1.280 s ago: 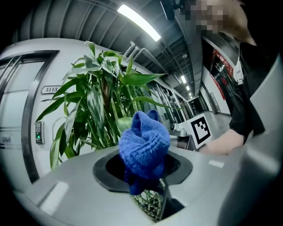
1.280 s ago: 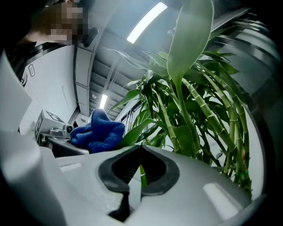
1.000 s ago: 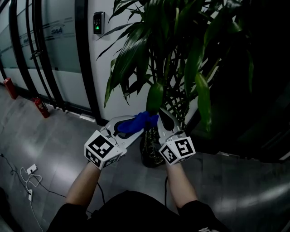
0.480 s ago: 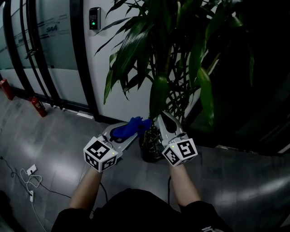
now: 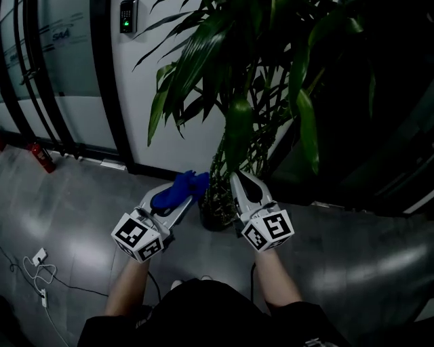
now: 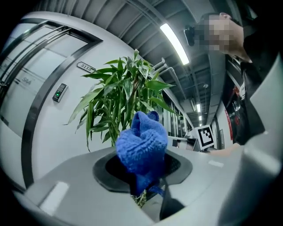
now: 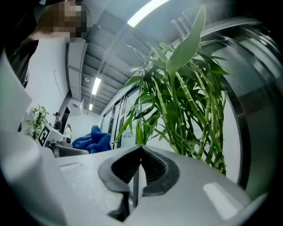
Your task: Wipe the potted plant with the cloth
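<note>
A tall potted plant [image 5: 230,88] with long green leaves stands against the white wall, its dark pot [image 5: 215,211] on the floor between my two grippers. The left gripper [image 5: 178,193] is shut on a crumpled blue cloth [image 5: 180,188], which bulges out of its jaws [image 6: 142,145] in front of the plant [image 6: 119,103]. My right gripper [image 5: 239,181] is shut with nothing in it, its tip beside the lower stems [image 7: 185,114]. The blue cloth [image 7: 93,140] shows to its left in the right gripper view.
Grey tiled floor [image 5: 74,203] lies all around. A glass door with black frames [image 5: 41,74] and a card reader [image 5: 127,16] are on the wall at the left. A red fire extinguisher [image 5: 41,157] stands by the door. A white cable and plug [image 5: 34,261] lie on the floor at the left.
Both grippers have drifted down and left in the head view, and the view has shifted so the pot now sits between them. The cloth stays in the left gripper.
</note>
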`<state>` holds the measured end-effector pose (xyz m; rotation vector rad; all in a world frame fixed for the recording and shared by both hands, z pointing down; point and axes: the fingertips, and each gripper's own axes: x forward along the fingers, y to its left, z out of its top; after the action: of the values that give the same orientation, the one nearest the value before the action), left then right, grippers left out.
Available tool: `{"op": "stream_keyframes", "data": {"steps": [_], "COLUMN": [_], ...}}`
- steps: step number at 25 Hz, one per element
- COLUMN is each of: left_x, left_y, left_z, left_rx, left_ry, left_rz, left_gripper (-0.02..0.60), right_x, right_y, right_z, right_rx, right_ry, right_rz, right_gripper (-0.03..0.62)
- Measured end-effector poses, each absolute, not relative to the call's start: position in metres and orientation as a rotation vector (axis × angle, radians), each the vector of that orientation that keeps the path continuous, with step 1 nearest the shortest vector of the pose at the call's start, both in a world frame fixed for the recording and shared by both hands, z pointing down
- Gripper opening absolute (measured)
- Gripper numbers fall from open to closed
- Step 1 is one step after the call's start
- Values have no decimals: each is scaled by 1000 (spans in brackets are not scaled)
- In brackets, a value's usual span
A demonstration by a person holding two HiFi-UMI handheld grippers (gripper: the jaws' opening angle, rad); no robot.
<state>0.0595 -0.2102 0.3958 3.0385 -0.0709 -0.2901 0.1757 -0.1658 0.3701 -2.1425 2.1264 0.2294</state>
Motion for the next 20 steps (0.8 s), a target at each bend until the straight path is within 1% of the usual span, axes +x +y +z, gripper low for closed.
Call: {"op": "stream_keyframes", "data": {"steps": [7, 11, 16, 20], "left_x": [47, 52, 72, 102], "left_y": [-191, -188, -156, -129], "left_z": [419, 420, 408, 398], "left_rx": [2942, 2912, 2985, 2995], "left_ry": [5, -55, -117, -280], "left_rz": [-362, -386, -375, -433], "left_gripper": [153, 153, 153, 153], "right_x": [157, 163, 196, 235], "right_y": [-131, -115, -101, -74], "right_z": [427, 425, 420, 409], "right_rx": [-2243, -2232, -2123, -2010], "right_ry": [2218, 2188, 2183, 2220], "right_rz": [83, 82, 83, 150], "right_gripper": [3, 3, 3, 3]}}
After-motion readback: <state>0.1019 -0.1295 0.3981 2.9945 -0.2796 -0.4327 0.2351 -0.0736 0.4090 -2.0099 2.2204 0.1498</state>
